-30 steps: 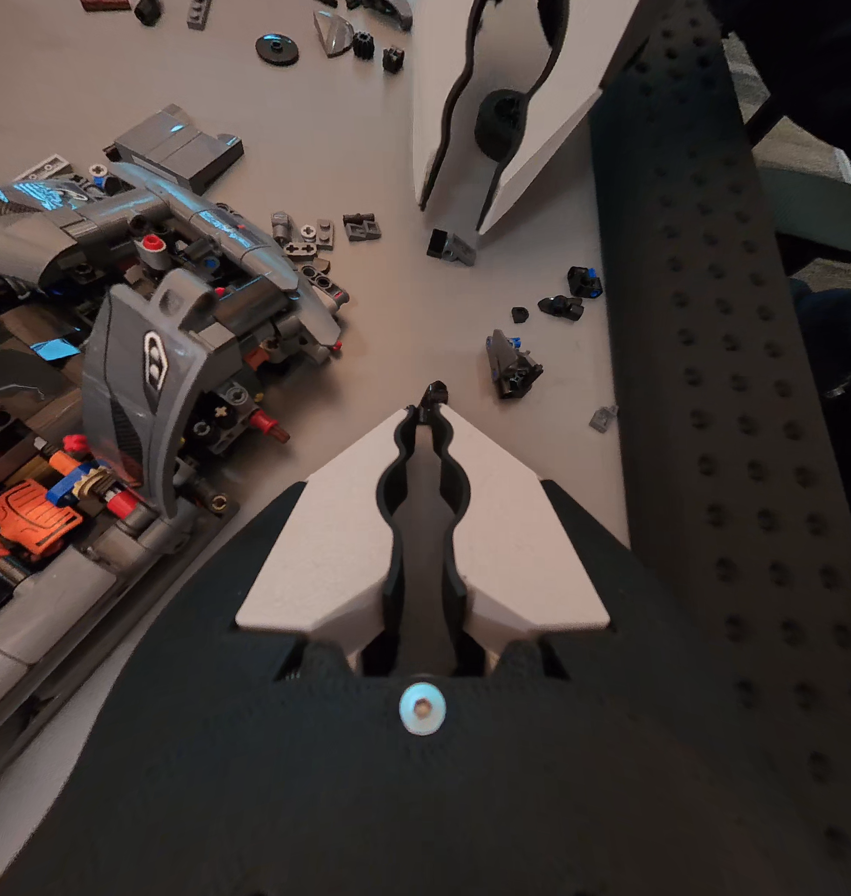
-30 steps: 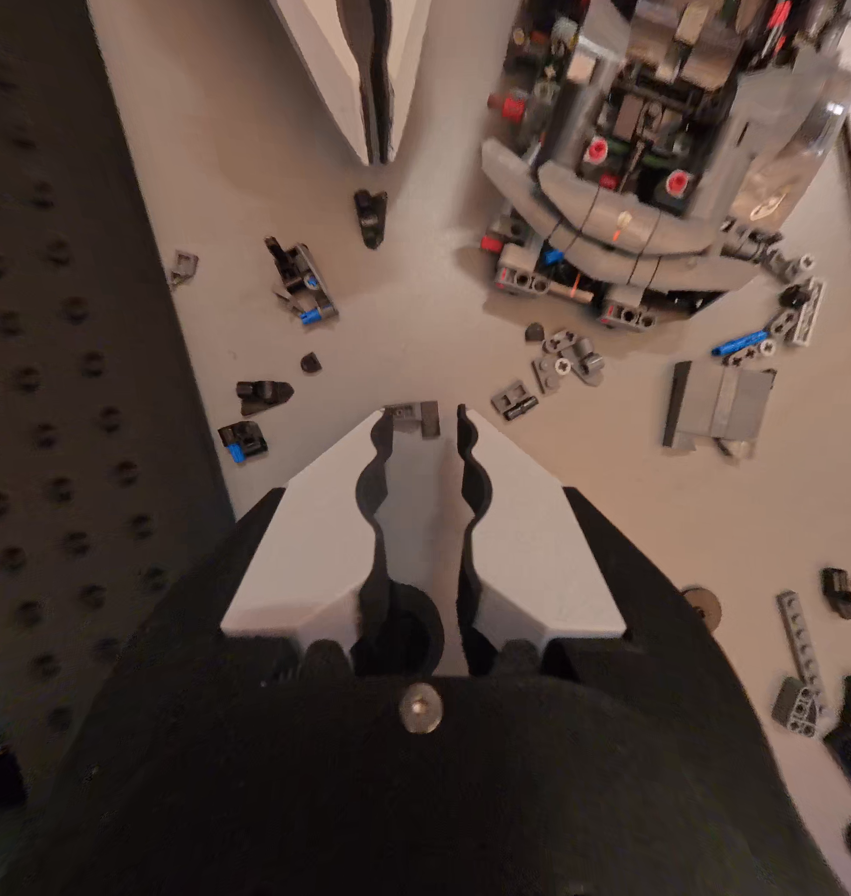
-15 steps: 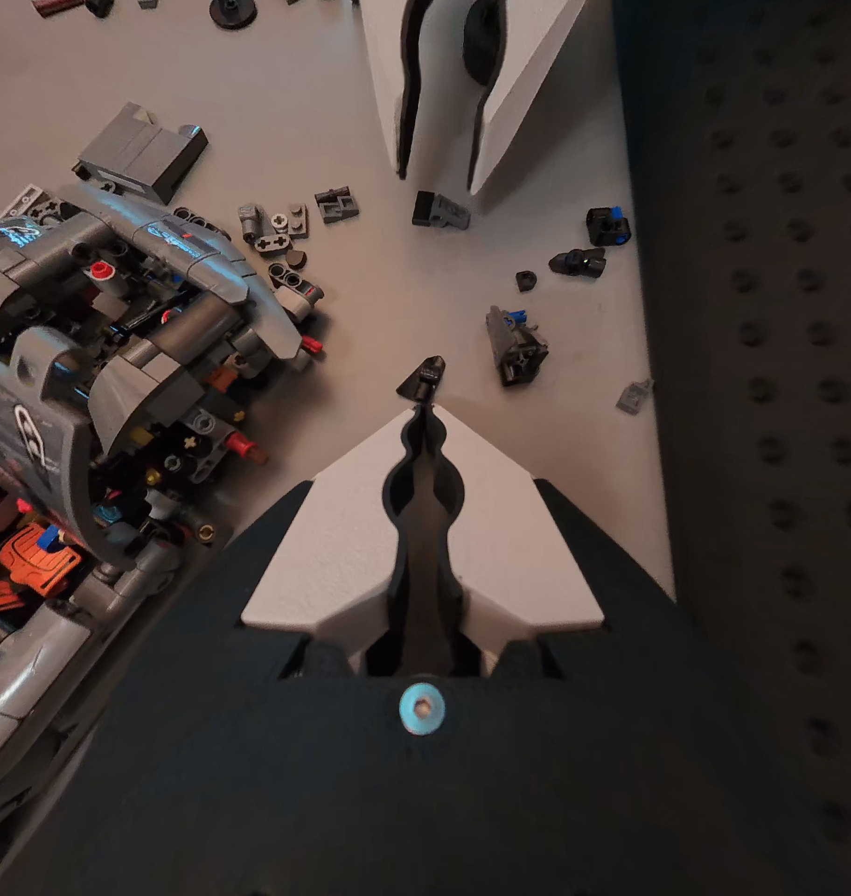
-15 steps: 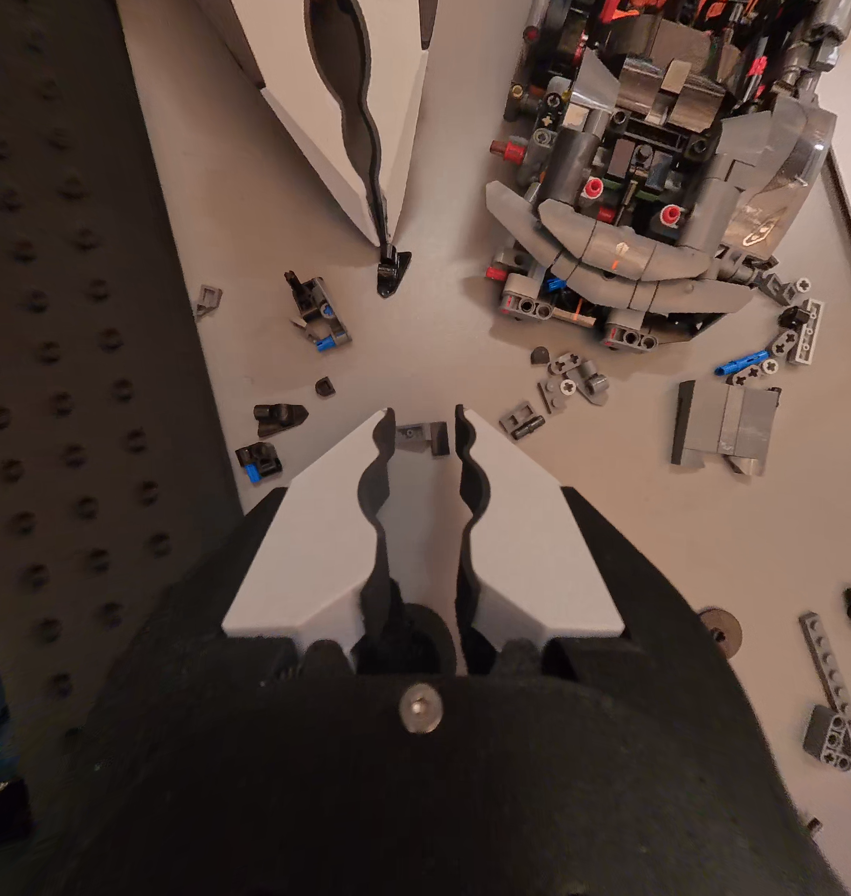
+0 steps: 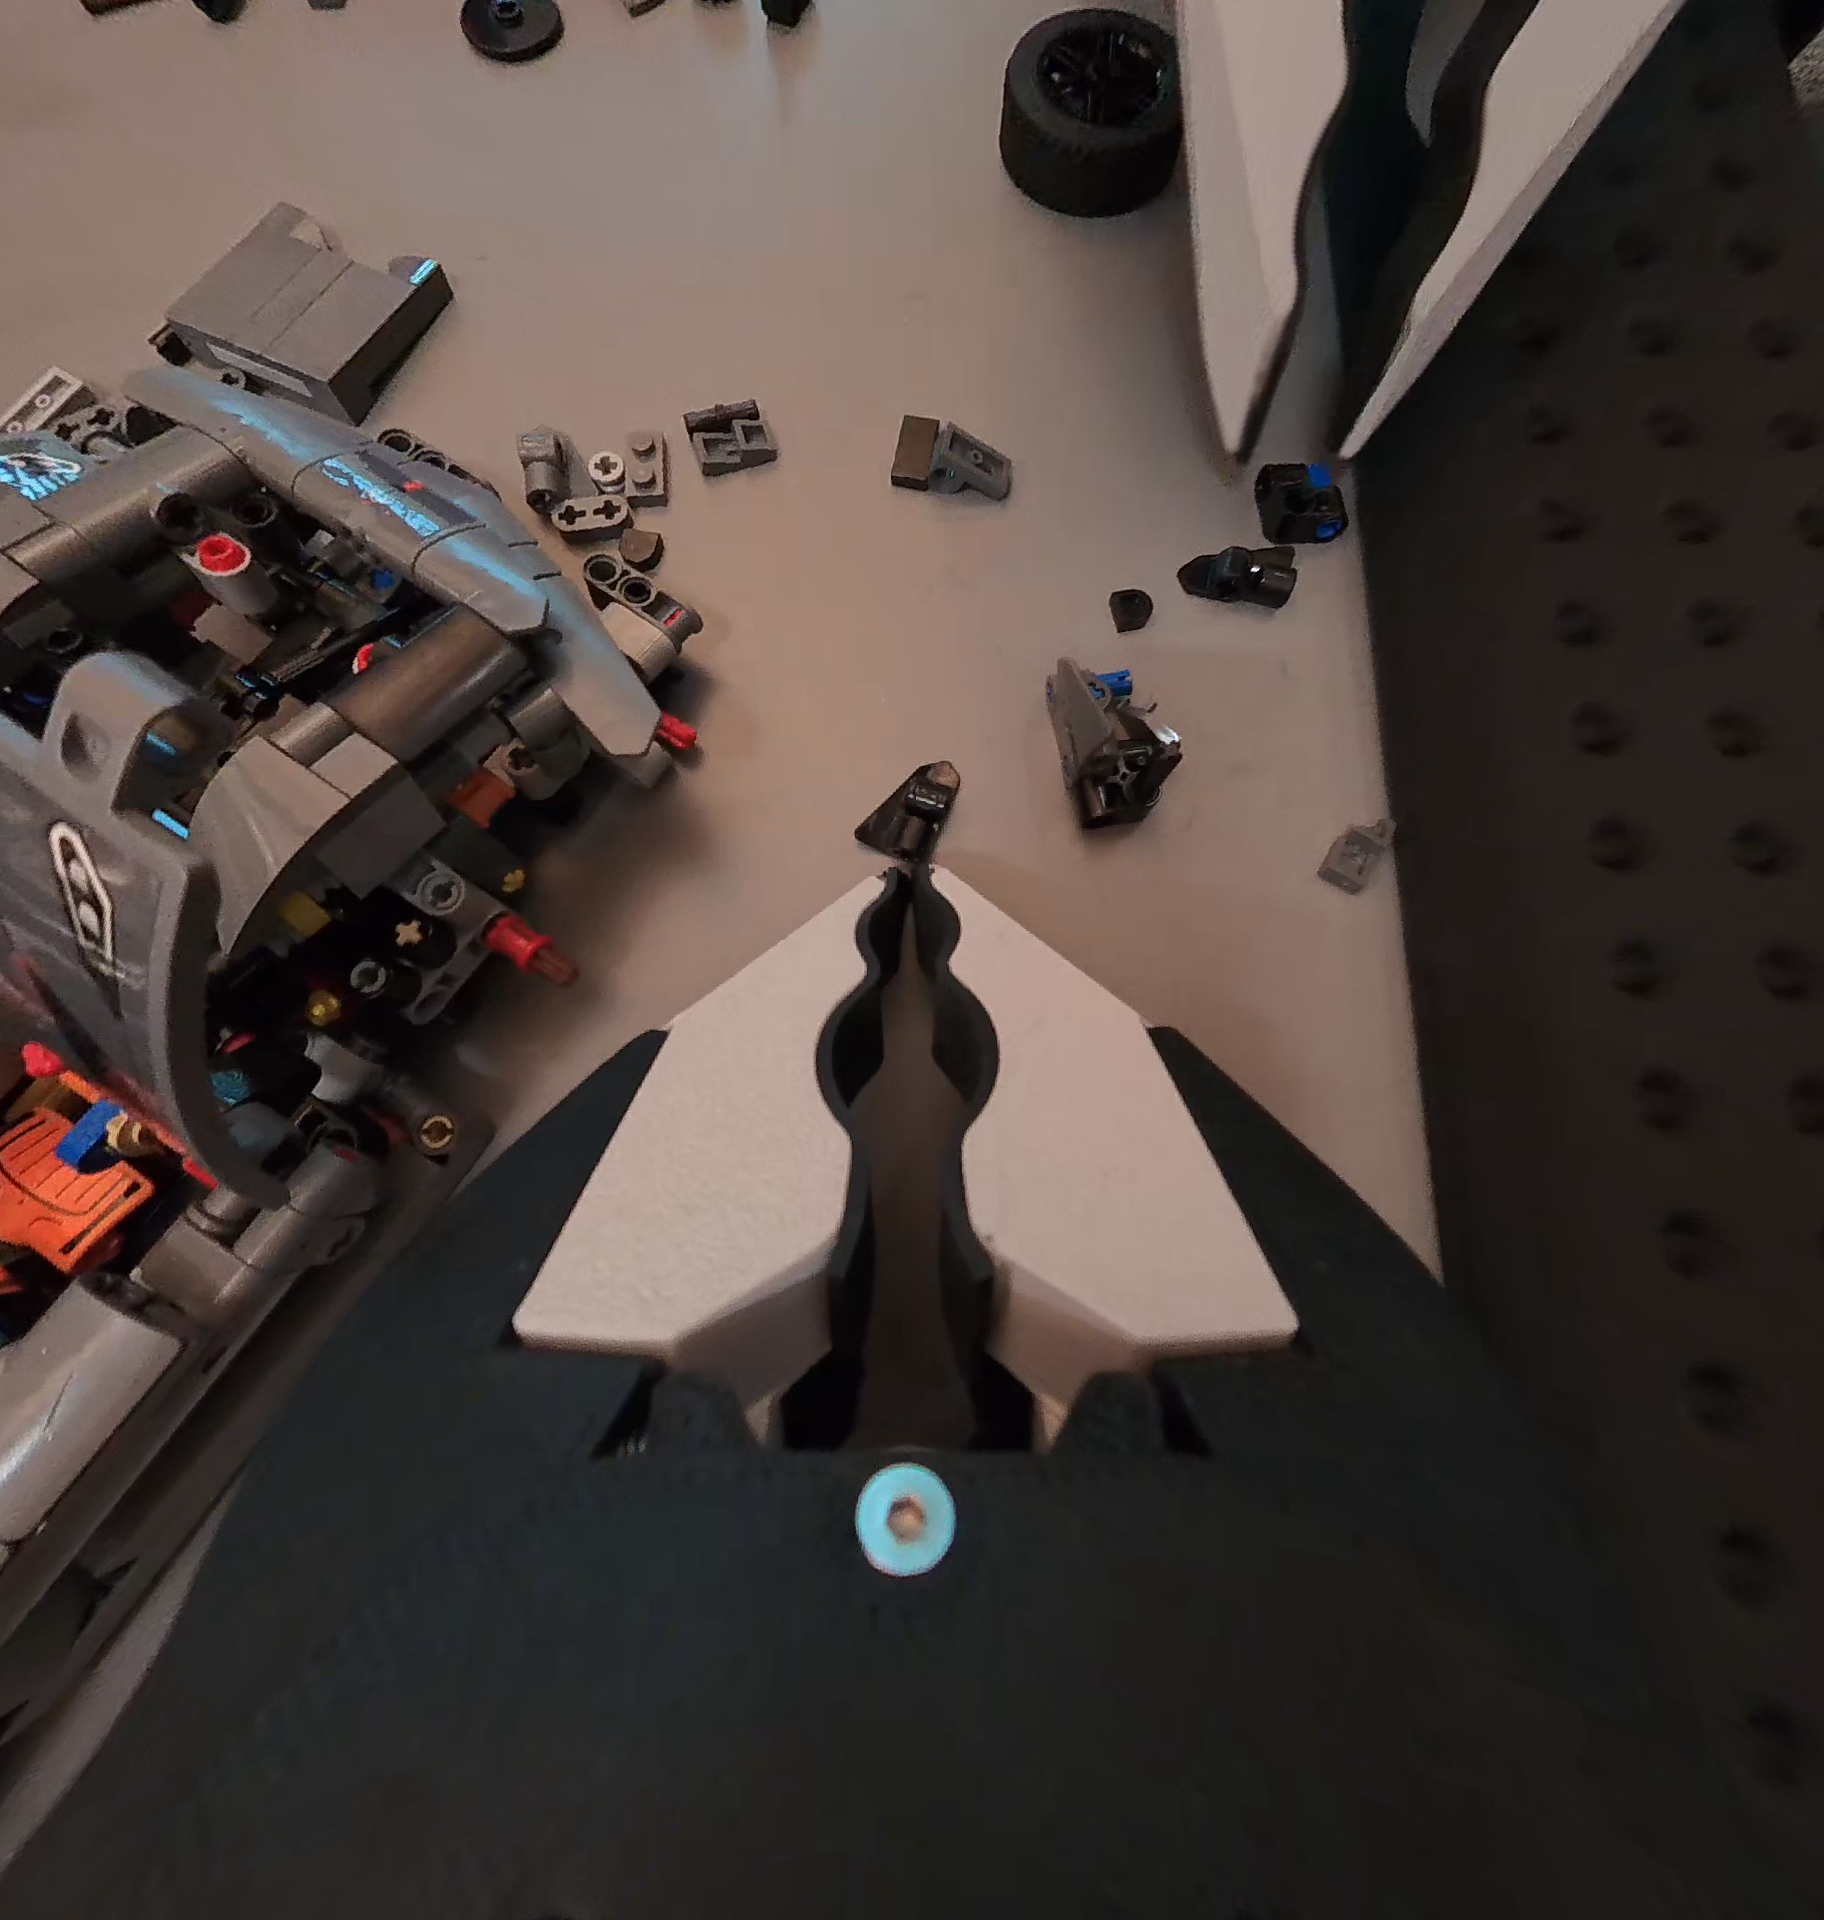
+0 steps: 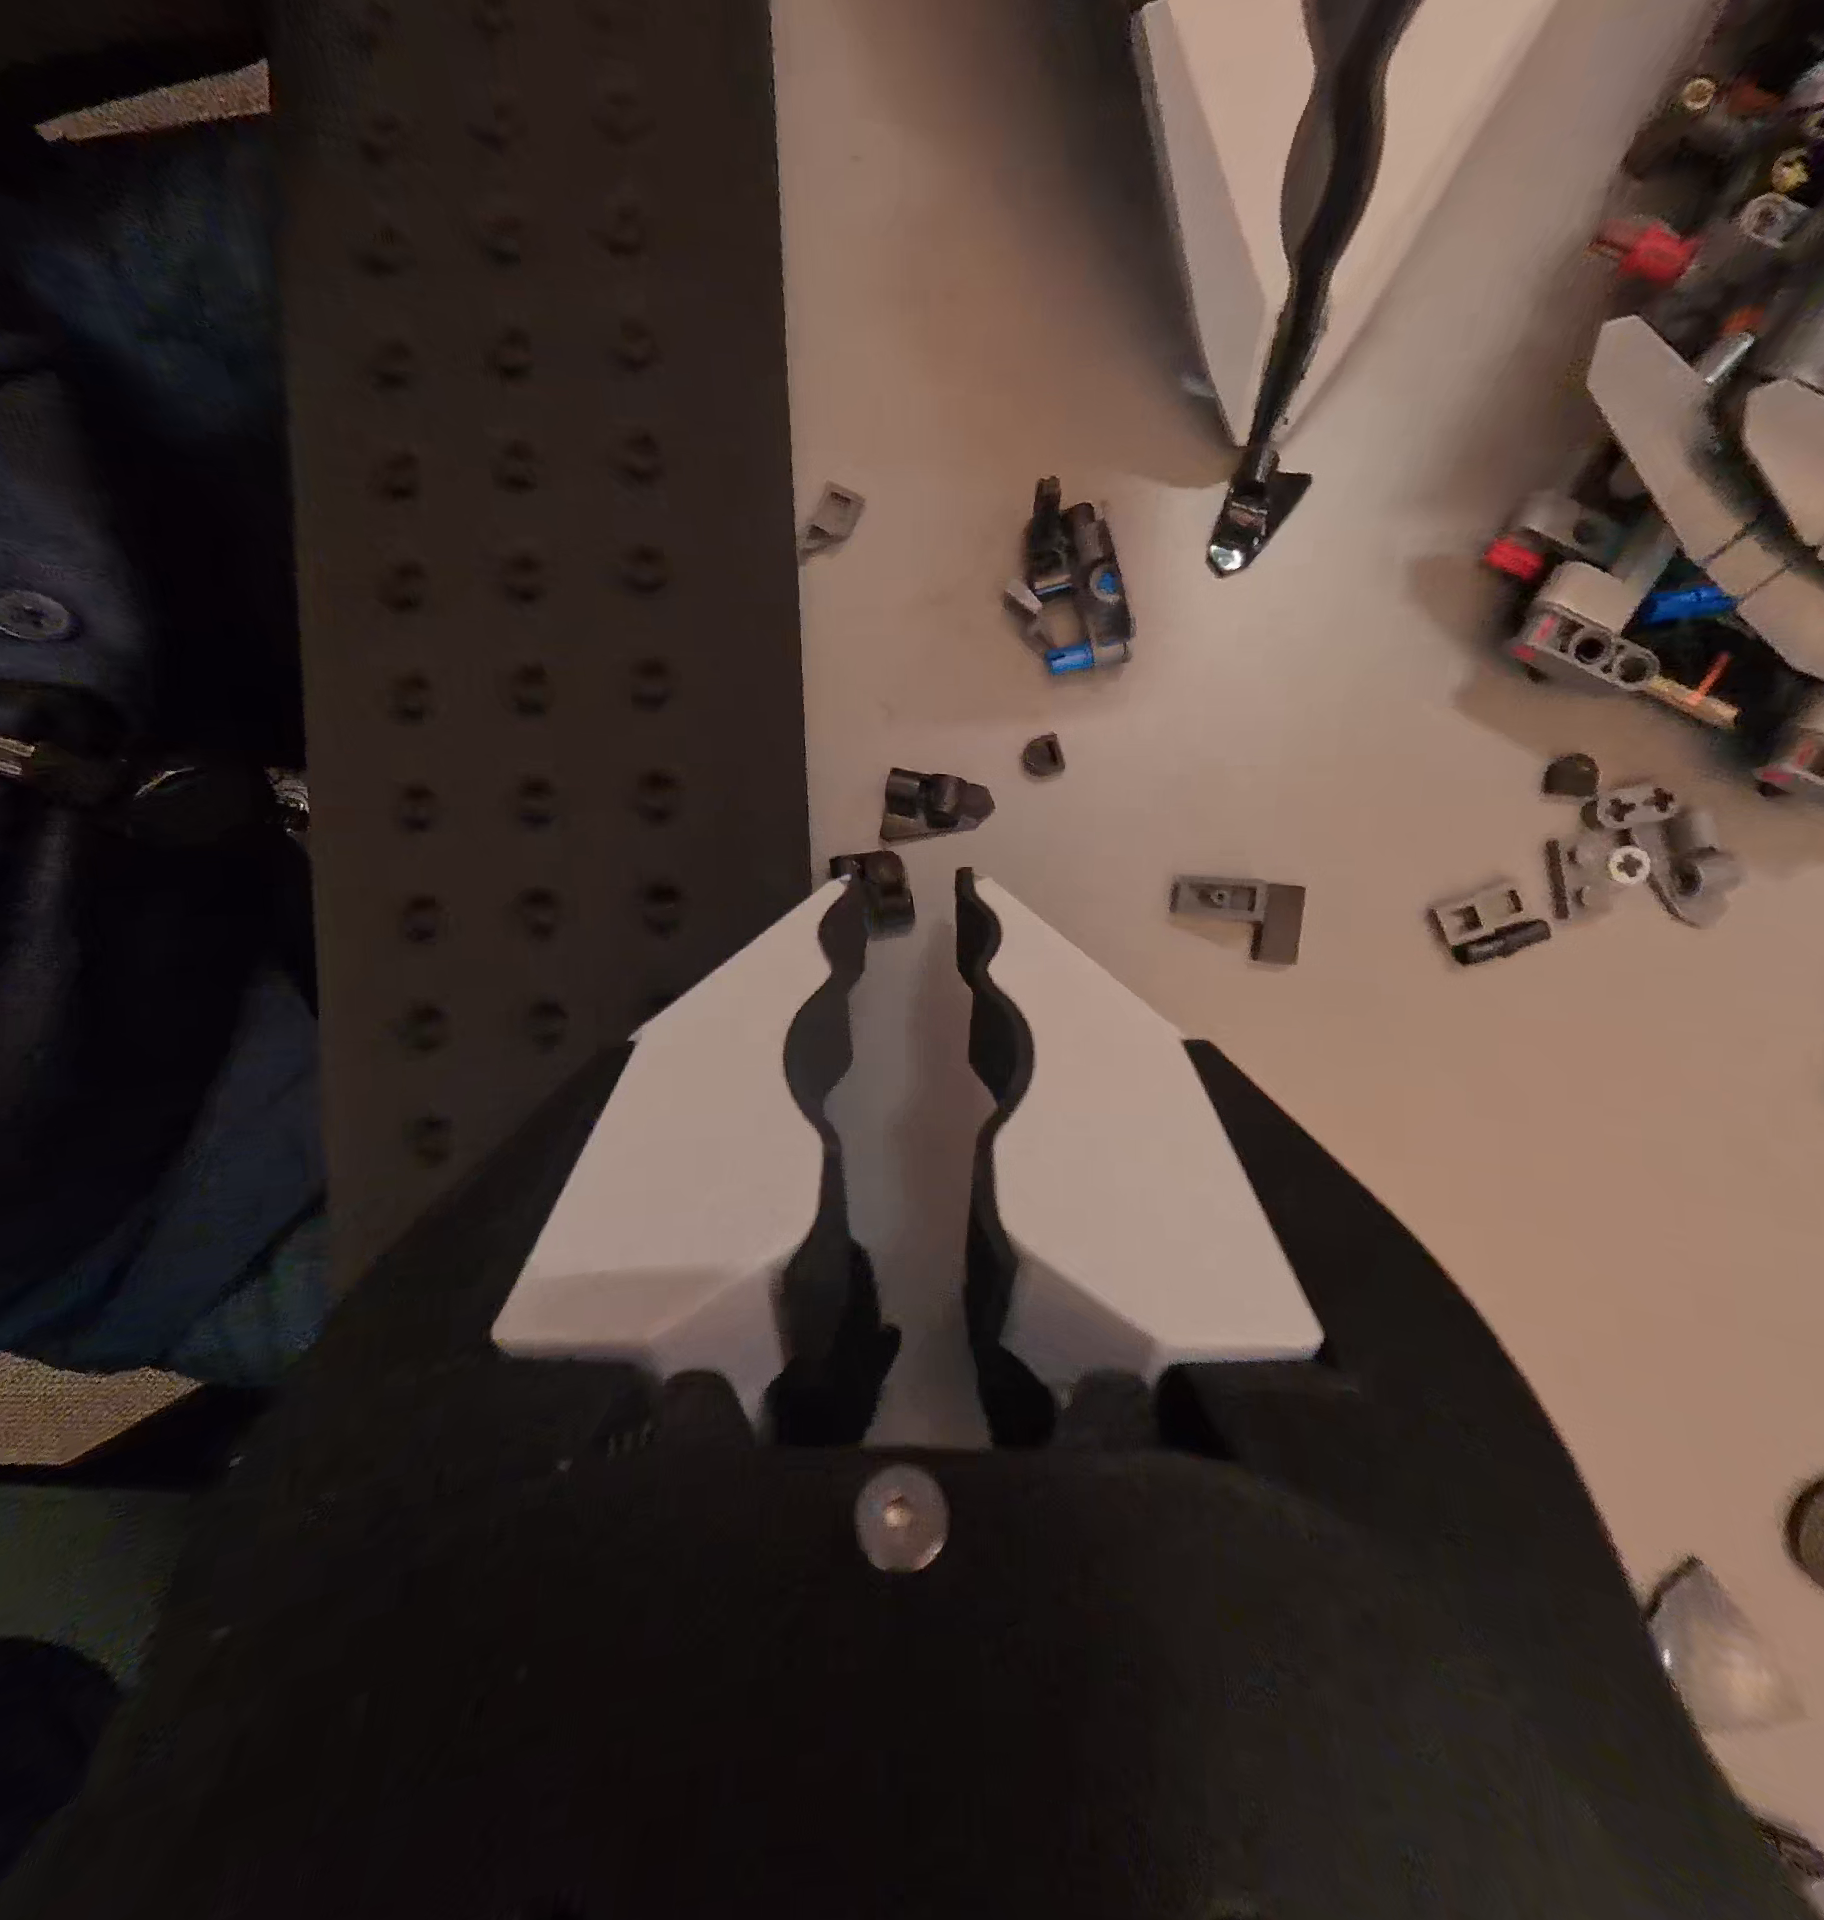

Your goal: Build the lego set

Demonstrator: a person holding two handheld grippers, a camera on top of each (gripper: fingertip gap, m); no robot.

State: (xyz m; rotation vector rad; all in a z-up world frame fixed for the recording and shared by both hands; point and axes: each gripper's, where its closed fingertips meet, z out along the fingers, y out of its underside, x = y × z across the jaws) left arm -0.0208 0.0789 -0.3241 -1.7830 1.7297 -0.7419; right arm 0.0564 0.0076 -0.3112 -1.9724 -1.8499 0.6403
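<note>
your left gripper (image 5: pixel 906 871) had its jaws pinched on a small black wedge (image 5: pixel 913 805), held just off the worktop (image 5: pixel 887 260) beside the half-built car (image 5: pixel 264 675). your right gripper (image 6: pixel 903 883) had its jaws narrowly apart, empty, with a black connector (image 6: pixel 880 883) at the tip of one finger, near the dark studded board (image 6: pixel 534 520). i judged you were lining up to pick that connector; motion blur made it hard to tell if it was touching the finger. to do it well, you needed to centre the connector between the jaws, come down square, then close gently so it wouldn't skid toward the neighbouring black piece (image 6: pixel 934 802). keeping the wedge steady mattered too.
</note>
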